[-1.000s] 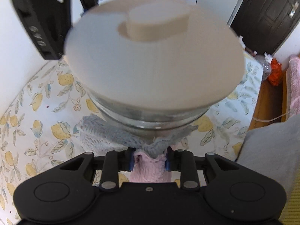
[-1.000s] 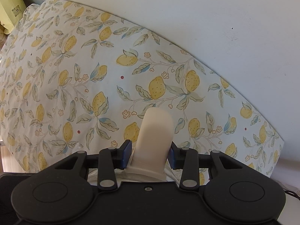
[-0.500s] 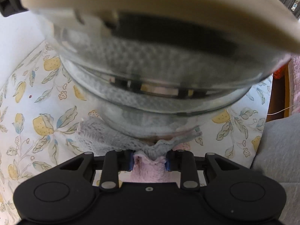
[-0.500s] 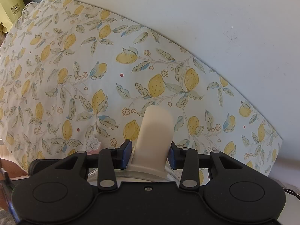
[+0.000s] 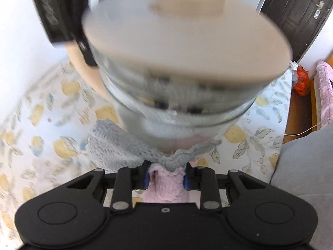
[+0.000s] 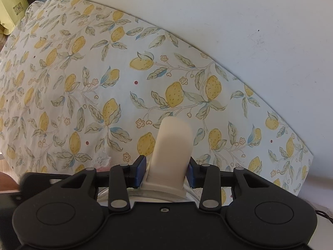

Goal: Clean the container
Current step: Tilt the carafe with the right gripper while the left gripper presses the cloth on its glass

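Two hand-held grippers: left (image 5: 166, 174), right (image 6: 166, 169). One glass container (image 5: 177, 108), one lid (image 5: 183, 37), one cloth (image 5: 129, 145).

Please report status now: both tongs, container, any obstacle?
Left tongs shut on cloth. Right tongs shut on lid handle. Container lifted, blurred. No obstacle seen.

Container (image 5: 177, 95) above tablecloth (image 5: 41, 141), cloth (image 5: 116, 143) beneath it, before left gripper (image 5: 166, 176)
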Motion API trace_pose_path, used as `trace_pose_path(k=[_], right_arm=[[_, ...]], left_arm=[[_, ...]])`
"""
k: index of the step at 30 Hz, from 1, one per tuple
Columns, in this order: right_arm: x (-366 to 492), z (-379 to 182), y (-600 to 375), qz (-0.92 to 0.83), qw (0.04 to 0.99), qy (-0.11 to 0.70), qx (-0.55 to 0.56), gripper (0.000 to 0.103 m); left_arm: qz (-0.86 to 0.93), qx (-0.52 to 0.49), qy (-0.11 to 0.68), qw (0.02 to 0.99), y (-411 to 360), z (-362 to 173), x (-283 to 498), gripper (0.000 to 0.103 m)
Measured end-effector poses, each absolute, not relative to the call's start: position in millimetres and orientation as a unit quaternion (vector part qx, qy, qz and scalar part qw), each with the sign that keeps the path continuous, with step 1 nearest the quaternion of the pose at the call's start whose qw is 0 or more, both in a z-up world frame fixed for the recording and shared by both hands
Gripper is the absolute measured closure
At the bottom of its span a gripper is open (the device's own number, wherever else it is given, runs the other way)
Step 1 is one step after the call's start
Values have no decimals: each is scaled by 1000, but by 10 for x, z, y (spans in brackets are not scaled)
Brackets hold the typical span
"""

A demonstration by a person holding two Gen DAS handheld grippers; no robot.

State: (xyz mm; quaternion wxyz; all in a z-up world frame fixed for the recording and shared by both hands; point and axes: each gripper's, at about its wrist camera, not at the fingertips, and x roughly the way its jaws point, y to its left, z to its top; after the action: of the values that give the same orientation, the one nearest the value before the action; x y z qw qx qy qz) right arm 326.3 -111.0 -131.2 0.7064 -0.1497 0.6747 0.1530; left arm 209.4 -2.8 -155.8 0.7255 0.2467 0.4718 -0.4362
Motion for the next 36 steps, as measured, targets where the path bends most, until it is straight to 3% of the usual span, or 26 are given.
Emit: trace_pose_path(k=[16,36], right_arm=[[3216,-1313,-1006,169,698,672,-179,58],[3201,-1313,-1010,175,695,675,-176,59]], left_arm=[[-466,283,438,715,-76,-1043,2145,75],[-460,335,454,686,-318,-1708,2014,75]])
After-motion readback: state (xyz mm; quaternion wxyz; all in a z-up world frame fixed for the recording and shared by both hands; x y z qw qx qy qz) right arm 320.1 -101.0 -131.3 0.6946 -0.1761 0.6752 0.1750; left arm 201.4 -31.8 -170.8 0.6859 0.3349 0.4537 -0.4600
